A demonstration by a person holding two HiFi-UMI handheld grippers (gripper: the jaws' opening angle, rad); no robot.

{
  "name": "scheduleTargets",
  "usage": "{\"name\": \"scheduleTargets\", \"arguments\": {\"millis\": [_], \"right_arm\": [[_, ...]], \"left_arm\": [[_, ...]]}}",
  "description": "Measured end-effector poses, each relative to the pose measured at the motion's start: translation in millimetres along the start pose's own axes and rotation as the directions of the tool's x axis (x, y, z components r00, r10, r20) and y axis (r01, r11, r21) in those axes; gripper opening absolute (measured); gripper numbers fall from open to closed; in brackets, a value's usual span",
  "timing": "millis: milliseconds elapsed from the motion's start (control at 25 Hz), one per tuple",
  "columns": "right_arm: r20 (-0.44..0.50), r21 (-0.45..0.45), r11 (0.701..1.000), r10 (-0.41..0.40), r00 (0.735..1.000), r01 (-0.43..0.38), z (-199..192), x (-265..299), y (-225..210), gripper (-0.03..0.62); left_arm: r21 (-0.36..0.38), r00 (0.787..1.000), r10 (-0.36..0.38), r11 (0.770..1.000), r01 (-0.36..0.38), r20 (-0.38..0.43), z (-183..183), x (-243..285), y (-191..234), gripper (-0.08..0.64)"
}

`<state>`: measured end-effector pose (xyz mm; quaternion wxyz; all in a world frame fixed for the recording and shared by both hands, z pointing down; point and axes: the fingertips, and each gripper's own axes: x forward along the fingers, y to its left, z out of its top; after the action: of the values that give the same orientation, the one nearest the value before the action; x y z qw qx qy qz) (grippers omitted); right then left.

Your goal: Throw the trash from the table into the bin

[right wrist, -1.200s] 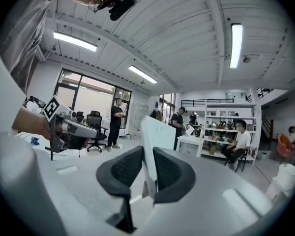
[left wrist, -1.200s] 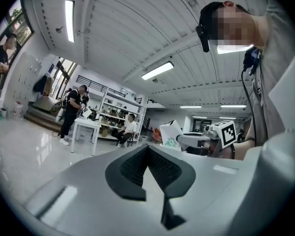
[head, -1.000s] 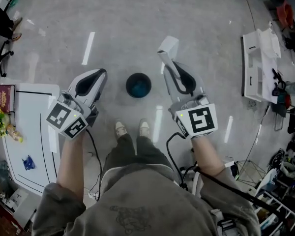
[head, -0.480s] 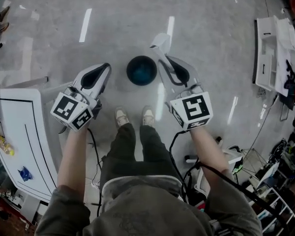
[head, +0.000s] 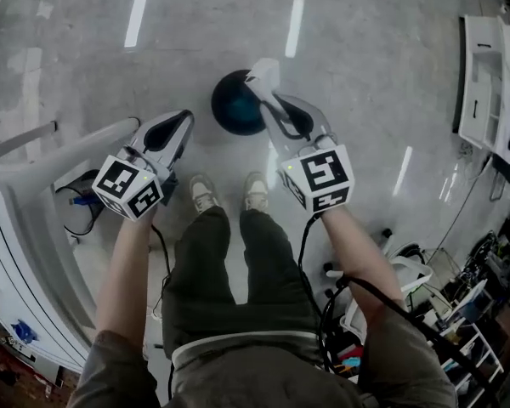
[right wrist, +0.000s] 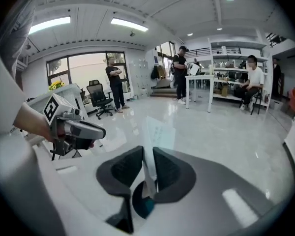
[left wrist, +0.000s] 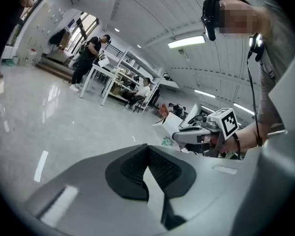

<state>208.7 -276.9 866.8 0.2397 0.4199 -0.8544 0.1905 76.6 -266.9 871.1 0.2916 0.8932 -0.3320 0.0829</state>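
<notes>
holding the paper point(right wrist: 156, 134) edge-on, the right gripper point(right wrist: 146, 173) was clamped on the sheet's lower end, and most of the sheet stood up past the jaw tips. in the head view this gripper point(head: 266, 92) pointed down and away from the person. the paper point(head: 264, 72) sat over the right edge of the bin point(head: 232, 109), a dark round tub on the floor just beyond the person's shoes point(head: 228, 195). in the right gripper view the bin point(right wrist: 143, 206) showed through the gap below the pads, so the load seemed to be roughly above its mouth.

the left gripper point(left wrist: 148, 173) had its jaws pressed together with nothing between them. in the head view it point(head: 184, 122) hung to the left of the bin, apart from it. the white table point(head: 25, 253) lay at the picture's left edge, well away from the paper.

the paper looked thin and very light, pale with faint print, and stiff enough to stand on its own above the pads. it probably needed only a gentle pinch near one edge, which it already had. a harder squeeze would likely just crease it. it was not fragile. being so light, it would probably flutter sideways when dropped or cling to a pad for a moment, so letting go low over the middle of the bin looked safest.
</notes>
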Motion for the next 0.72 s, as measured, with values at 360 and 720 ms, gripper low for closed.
{"name": "scheduleTargets", "arguments": {"millis": [360,720], "right_arm": [[-0.154,0.020,0.999,0.037,0.987,-0.034,-146.9,89.4,-3.3,0.071],[-0.348,0.046,0.993,0.117,0.930,-0.108,-265.6,148.3,14.4,0.101]], "left_arm": [[-0.097,0.986,0.010,0.995,-0.026,-0.167,-157.1,43.5,64.8,-0.002],[-0.177,0.970,0.009,0.983,-0.053,-0.242,-249.0,61.8,93.2,-0.002]]}}
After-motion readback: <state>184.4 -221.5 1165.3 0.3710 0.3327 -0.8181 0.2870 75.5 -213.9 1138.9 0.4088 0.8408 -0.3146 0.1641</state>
